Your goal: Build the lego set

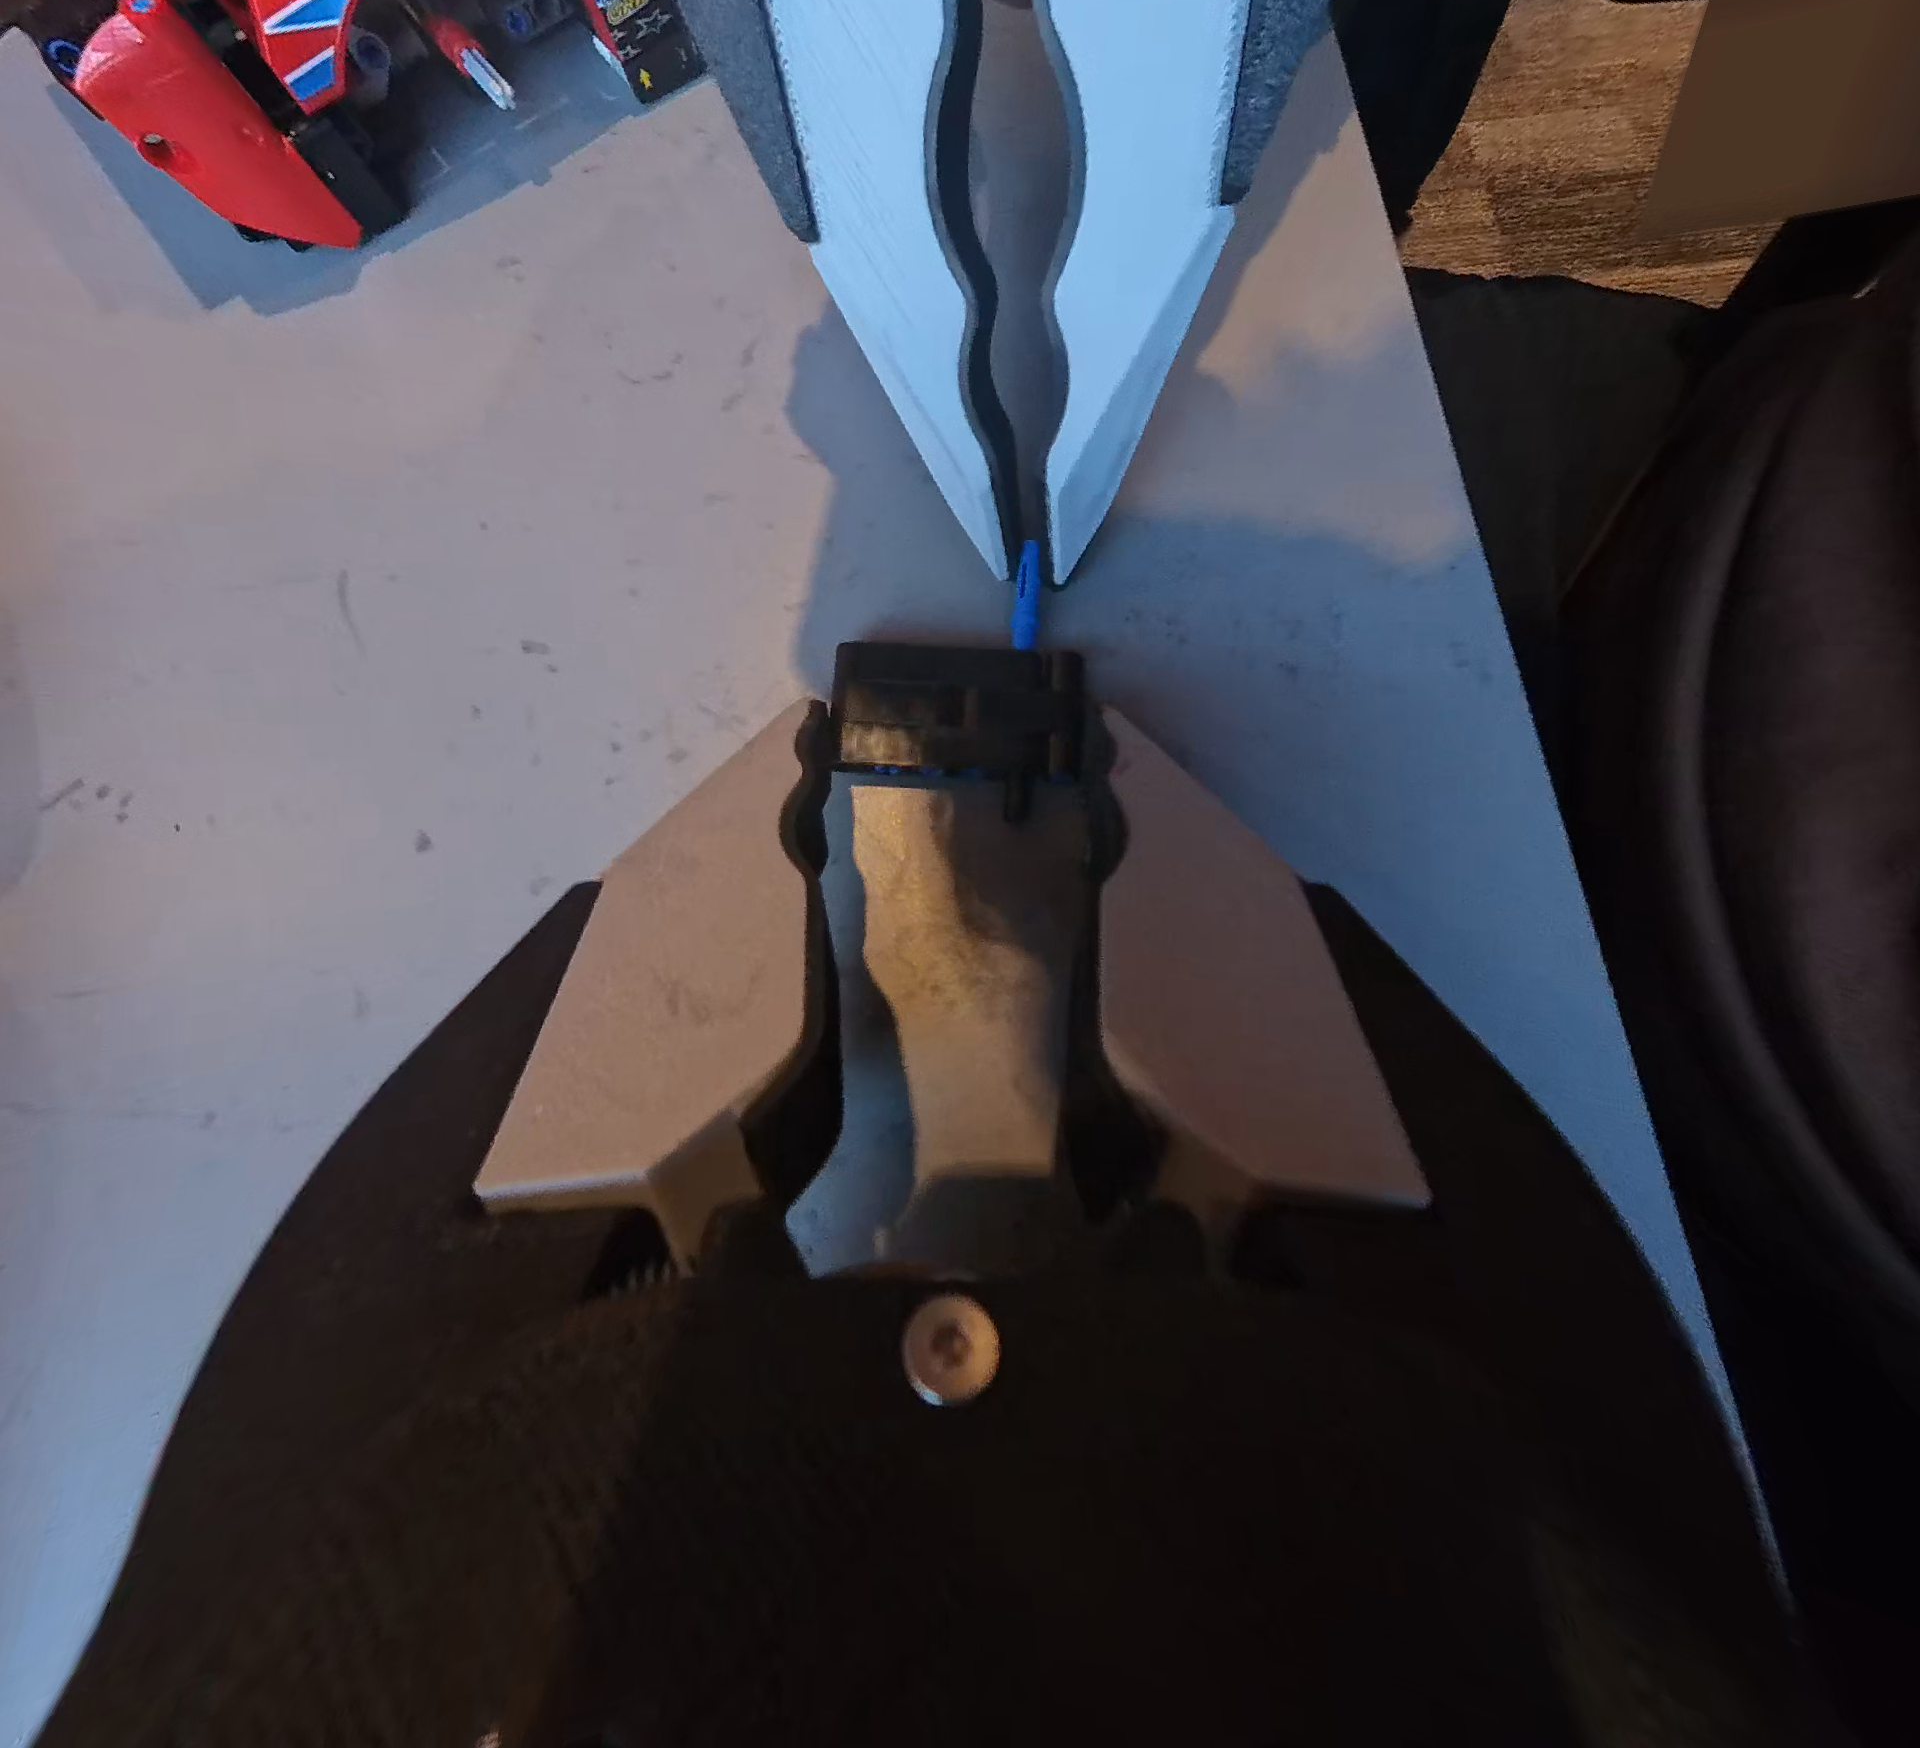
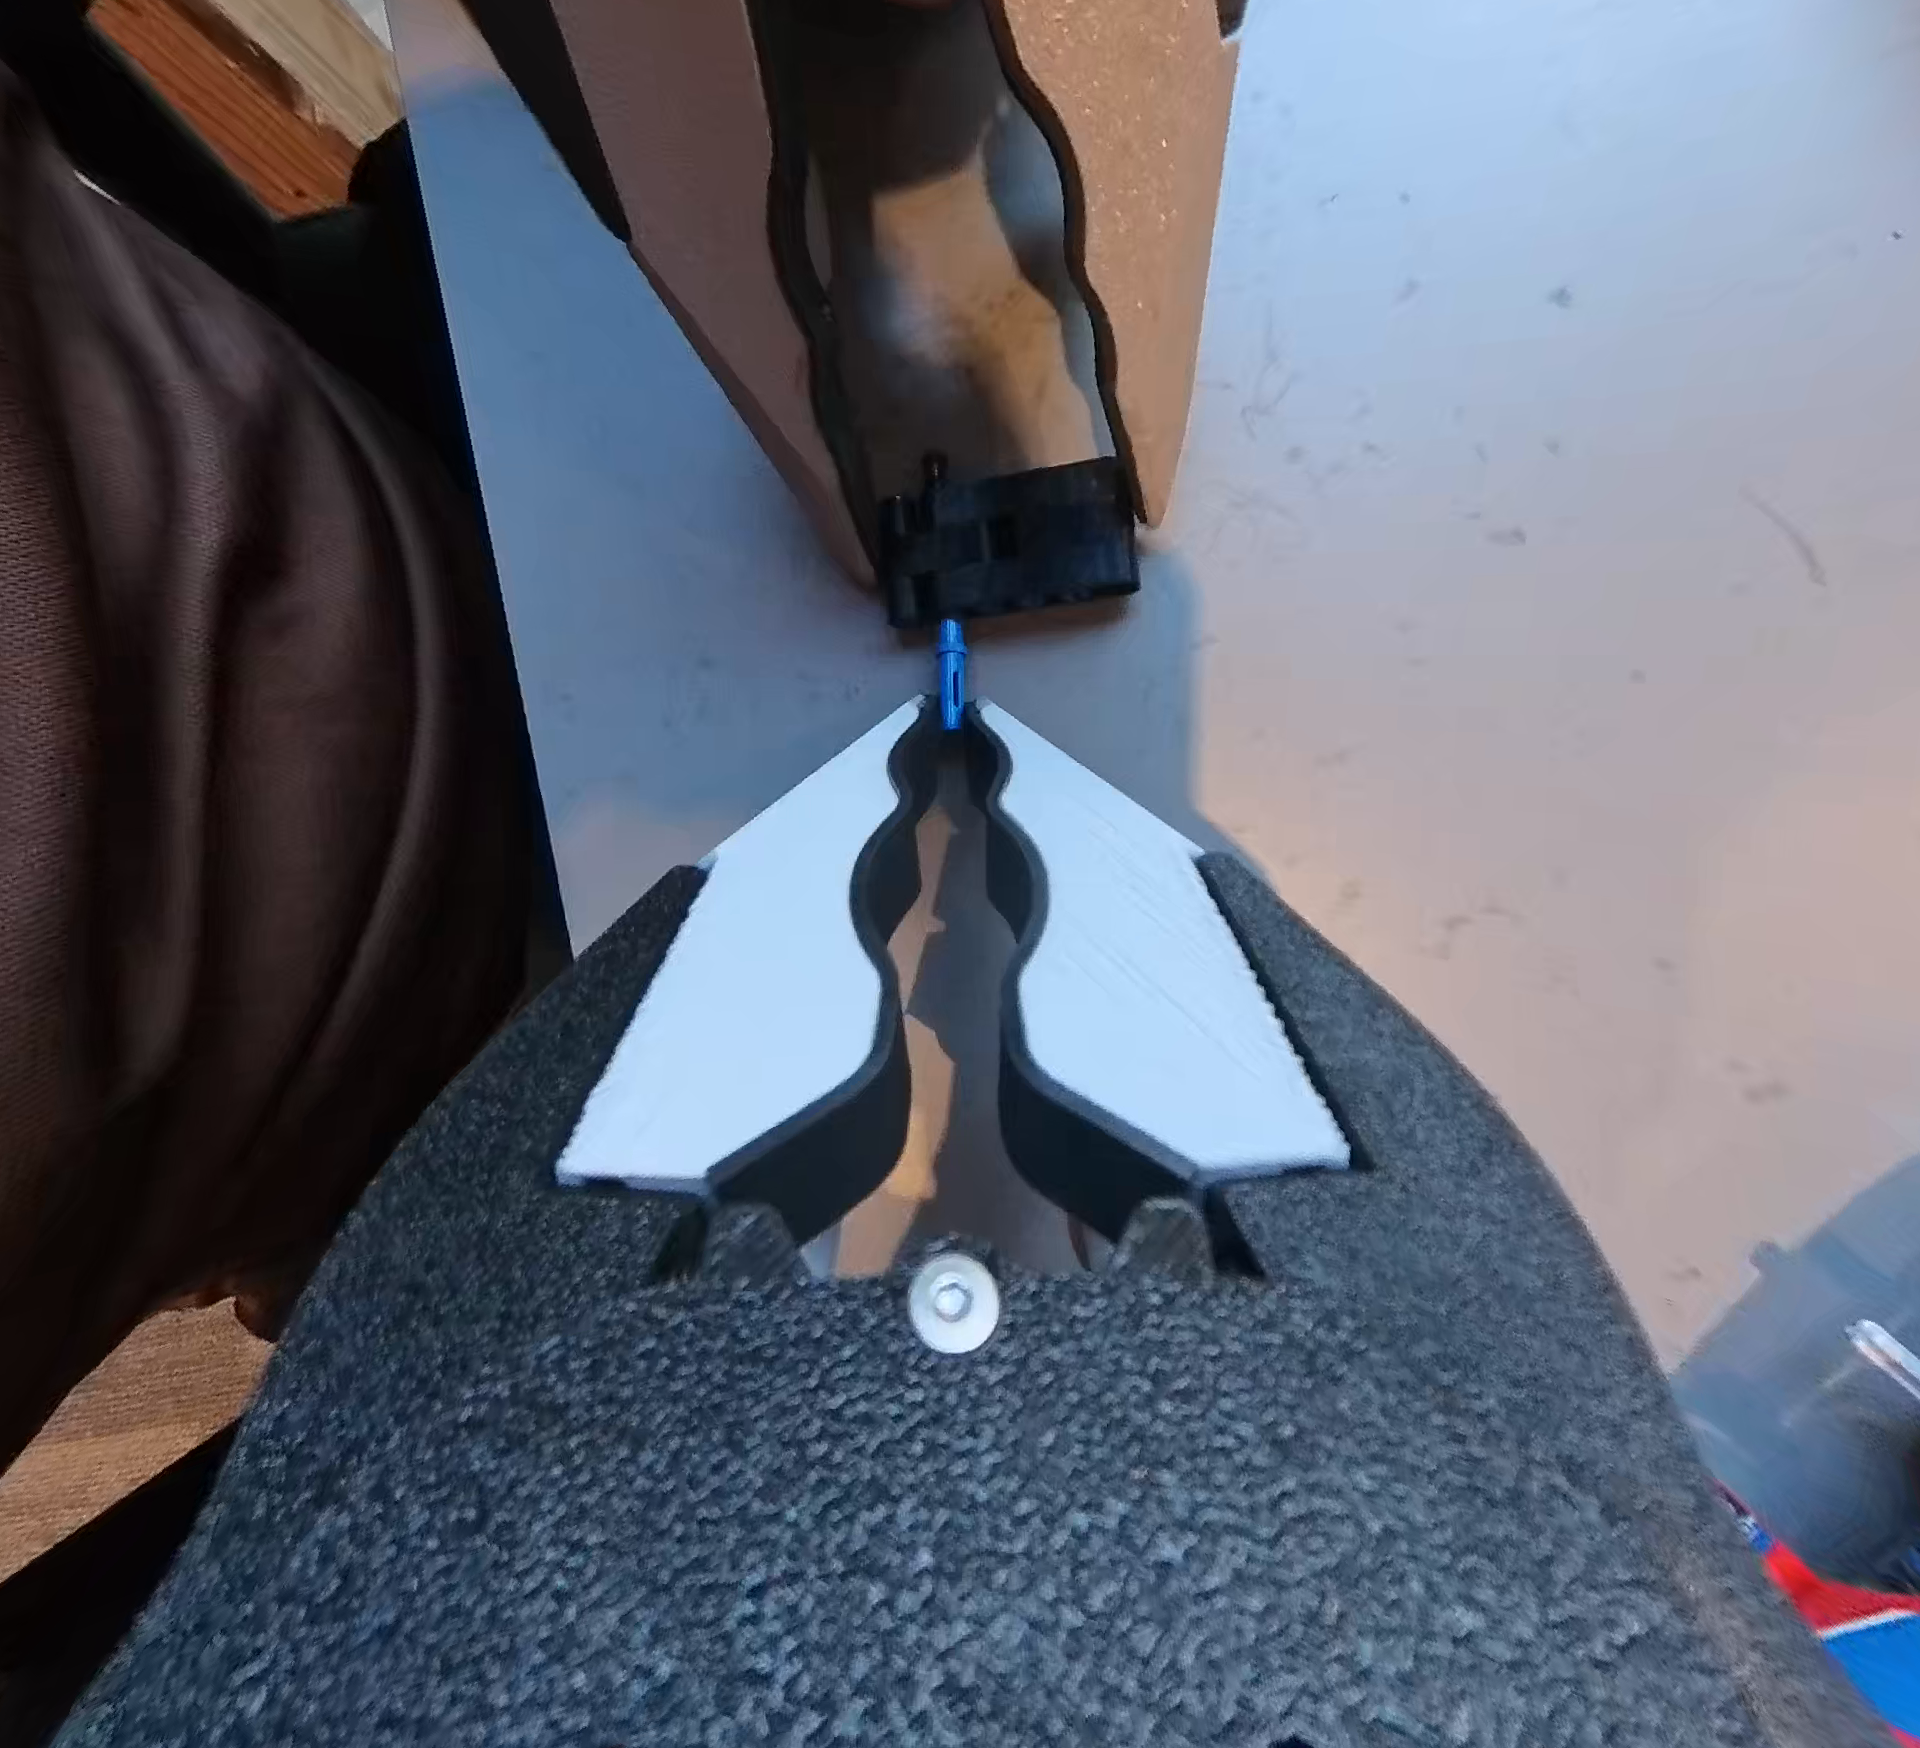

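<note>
You're mid-insertion — your right gripper [image 2: 948,703] pinches a small blue pin [image 2: 949,675] at its very tips, and your left gripper [image 1: 956,732] clamps a black lego assembly [image 1: 958,706] across its width, both held just above the white table [image 1: 364,555]. The pin's free end touches, or has just entered, the near edge of the black piece; I can't tell how deep it sits. Next move, by my reading: keep the pin square to its hole and push straight in, left side bracing. The left wrist view gives you the red and blue car body [image 1: 312,25] waiting at the table's far corner — the right view catches only a sliver of it, but shows the pin's collar more clearly.
</note>
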